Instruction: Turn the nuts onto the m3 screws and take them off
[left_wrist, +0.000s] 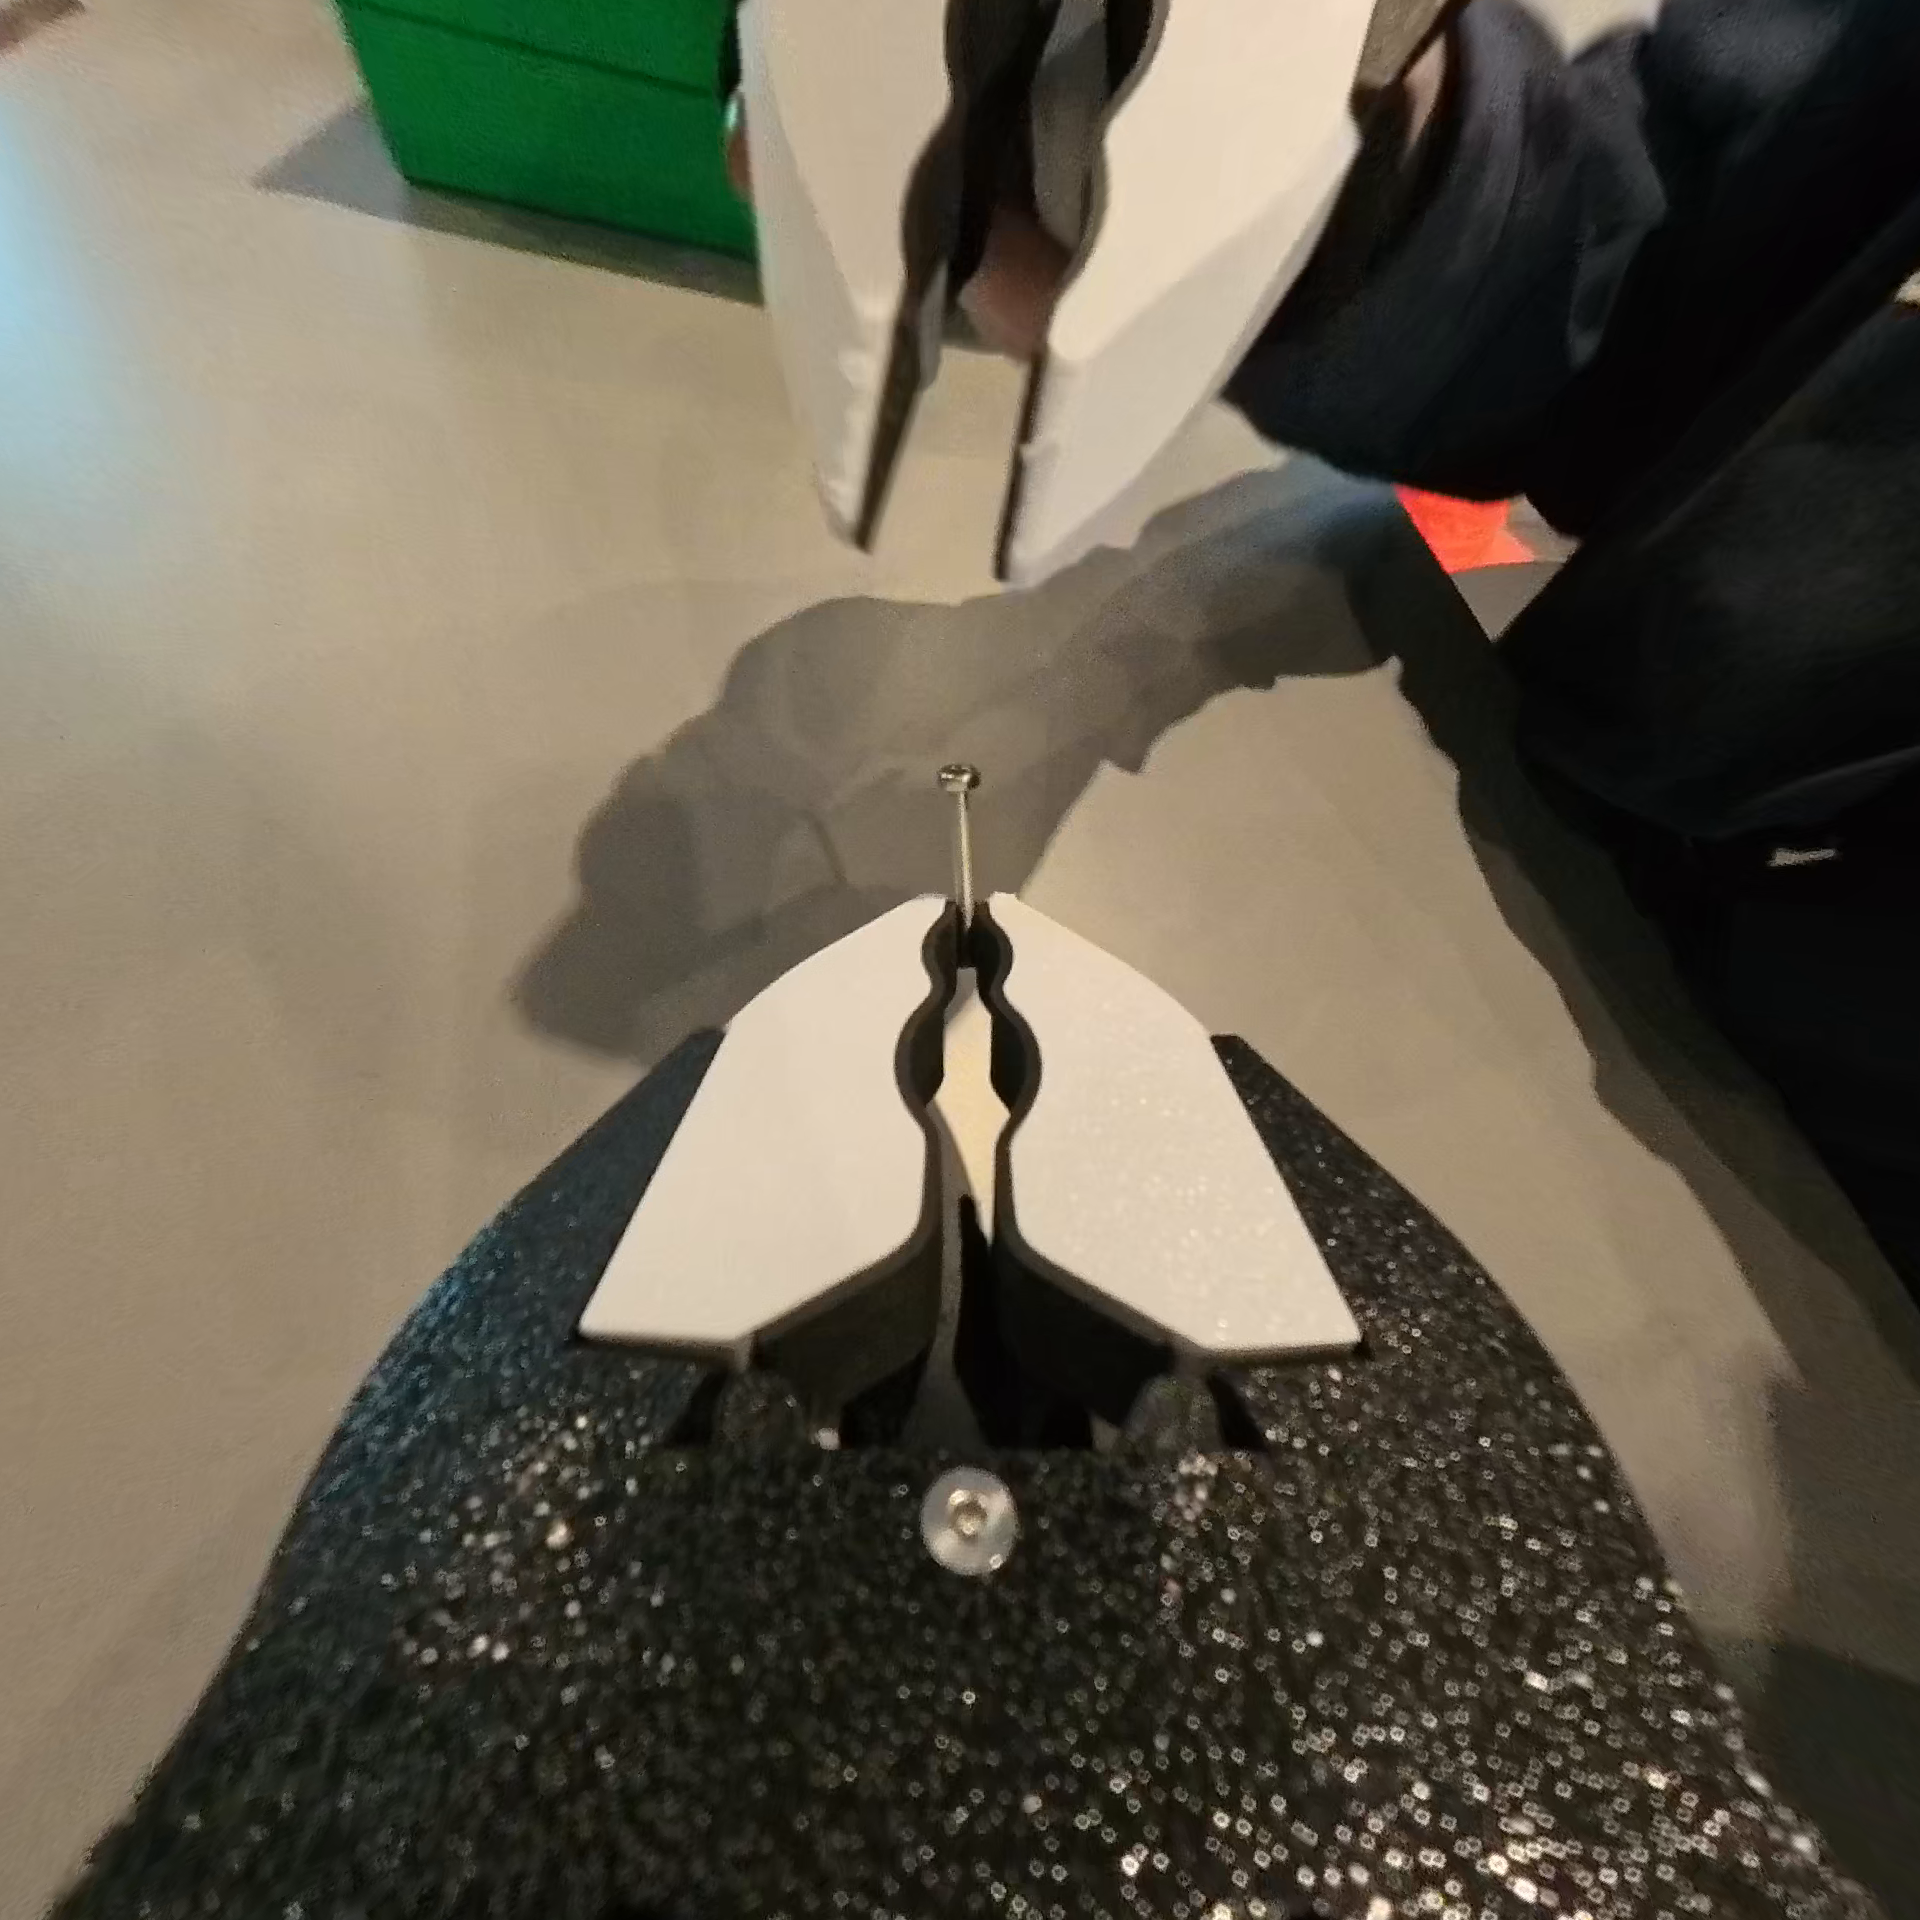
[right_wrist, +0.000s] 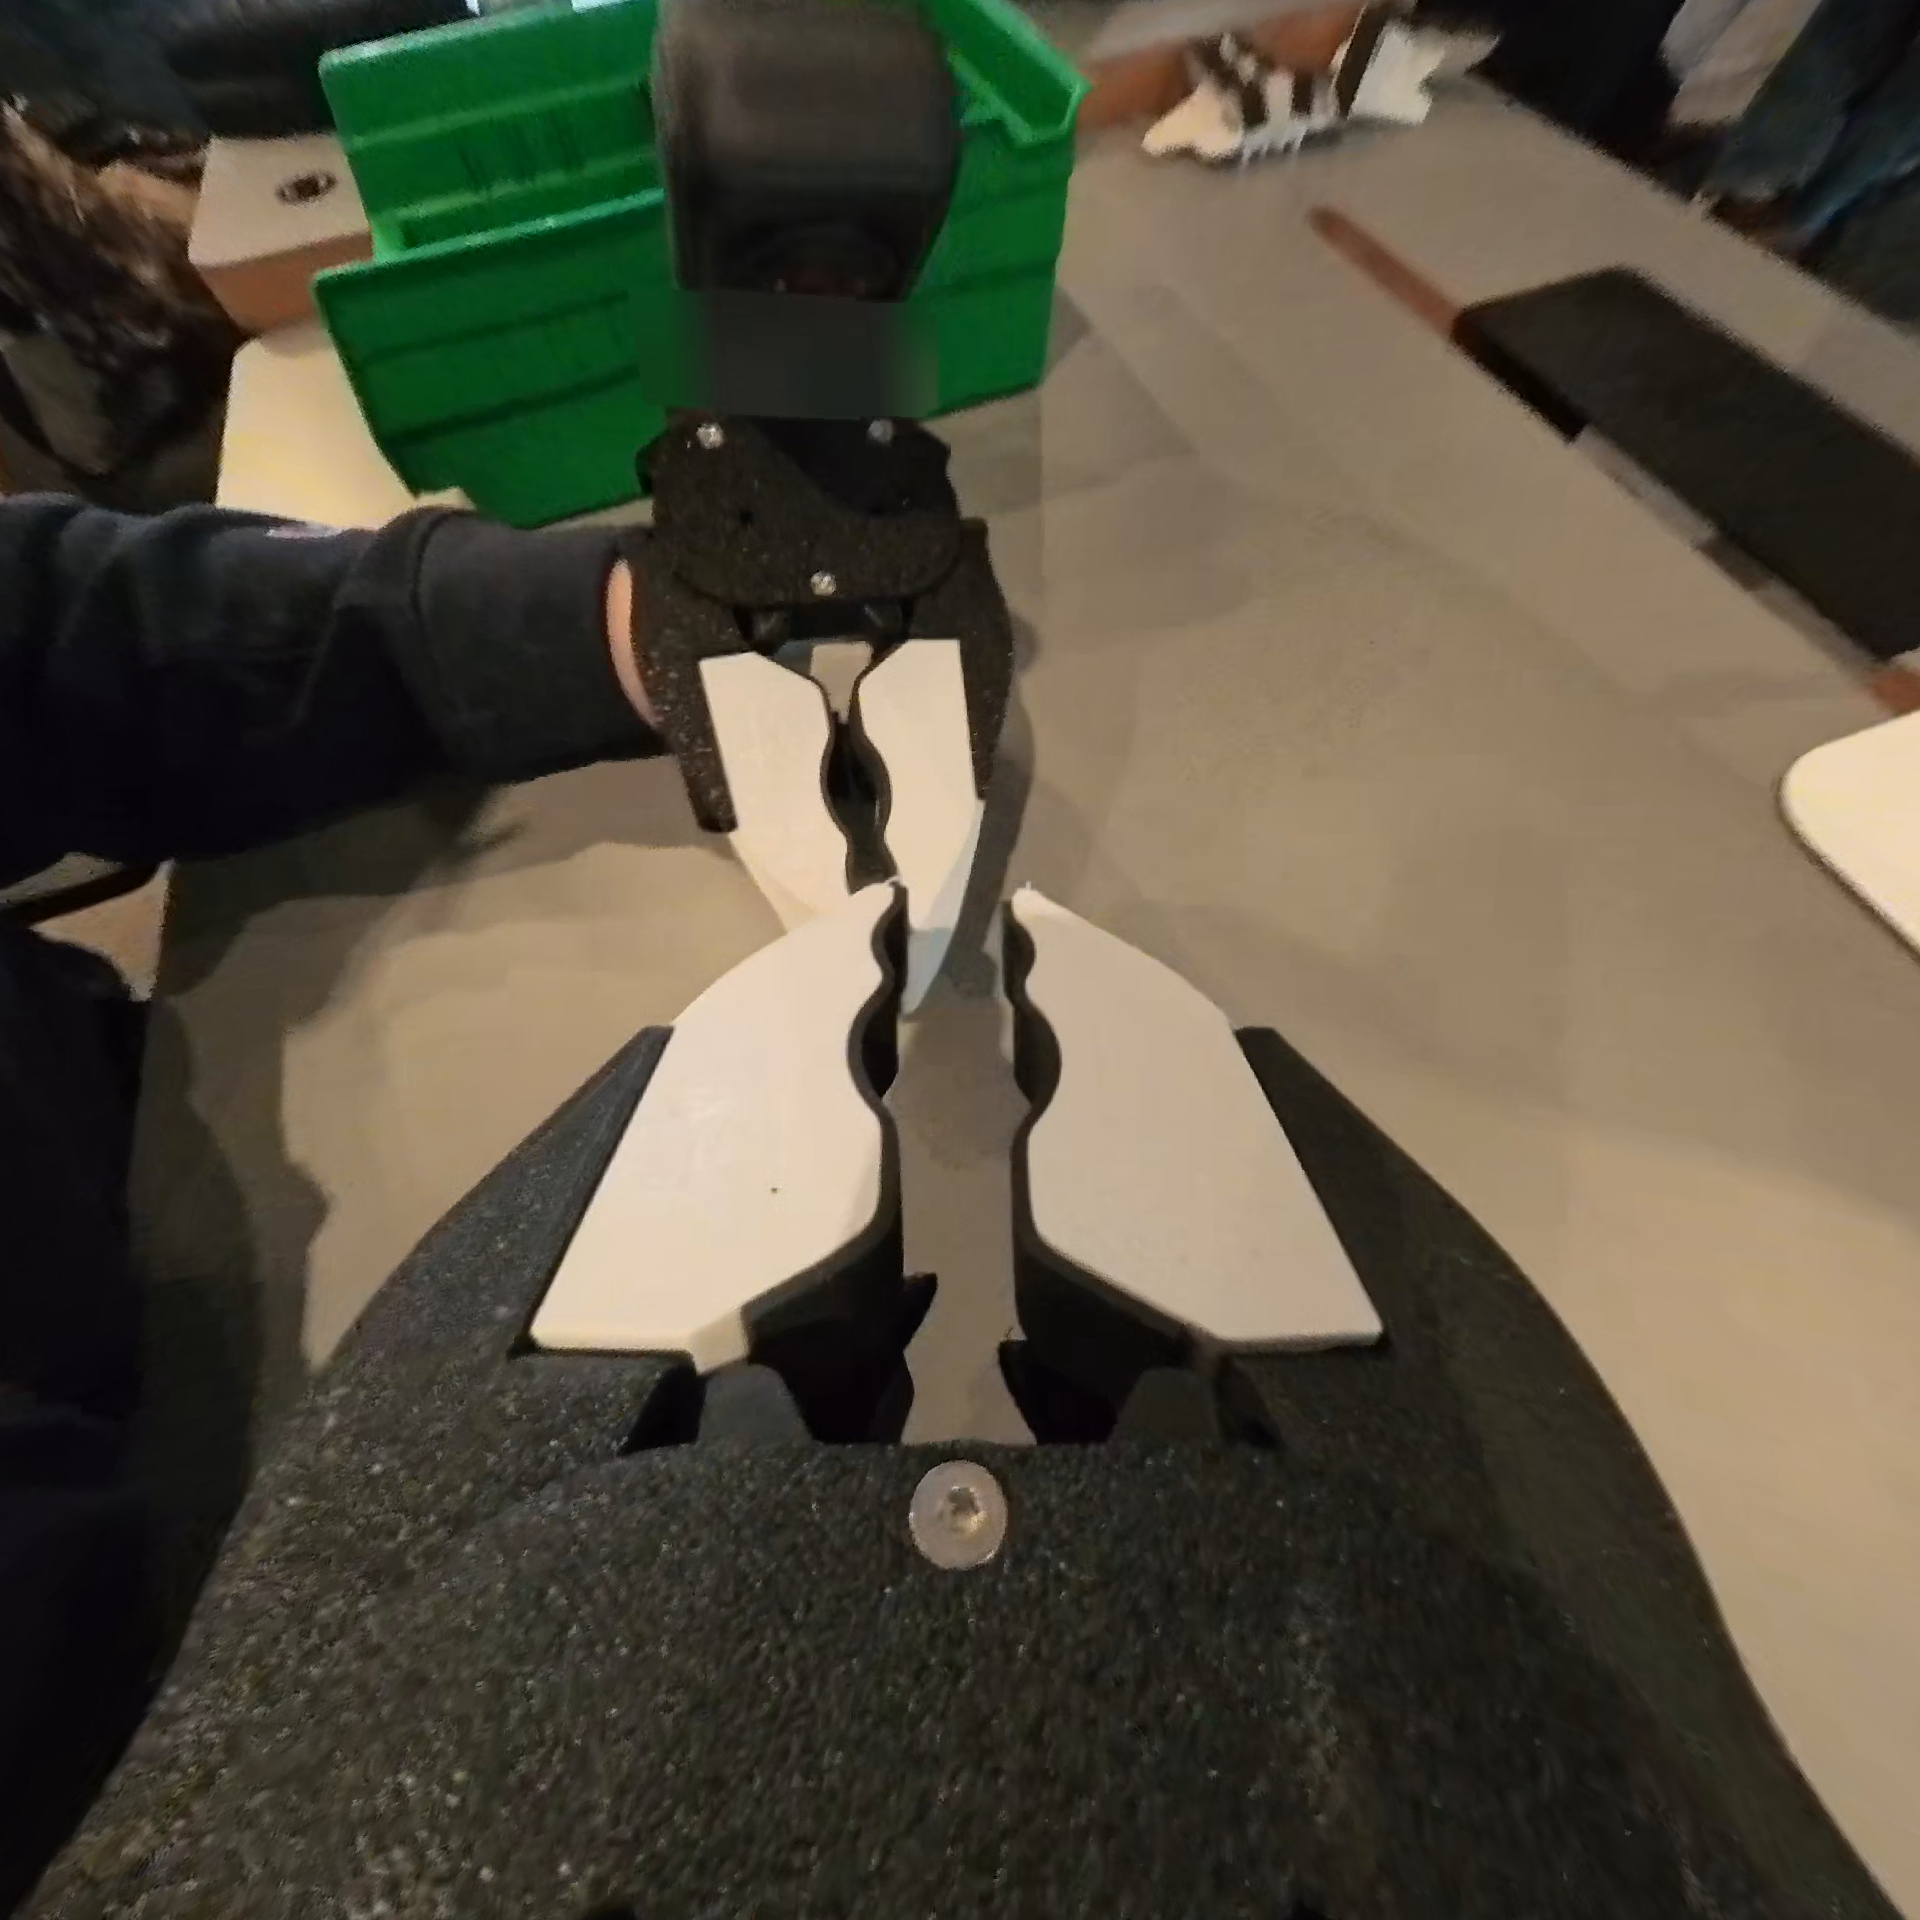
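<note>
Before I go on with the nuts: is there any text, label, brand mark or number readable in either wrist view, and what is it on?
None can be read.
Dark sleeve: a small pale mark, too small and blurred to read.
Green bin, grey table, screw and both hand-held grippers: no writing visible.

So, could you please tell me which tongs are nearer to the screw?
Left. The left tongs are shut on the screw; the right tongs hang open beyond its head, apart from it.

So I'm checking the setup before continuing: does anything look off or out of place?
Nothing is spilled or broken. One thing: the screw, pinched in the left gripper, carries no visible nut, and the right gripper is open with nothing in it.
</note>
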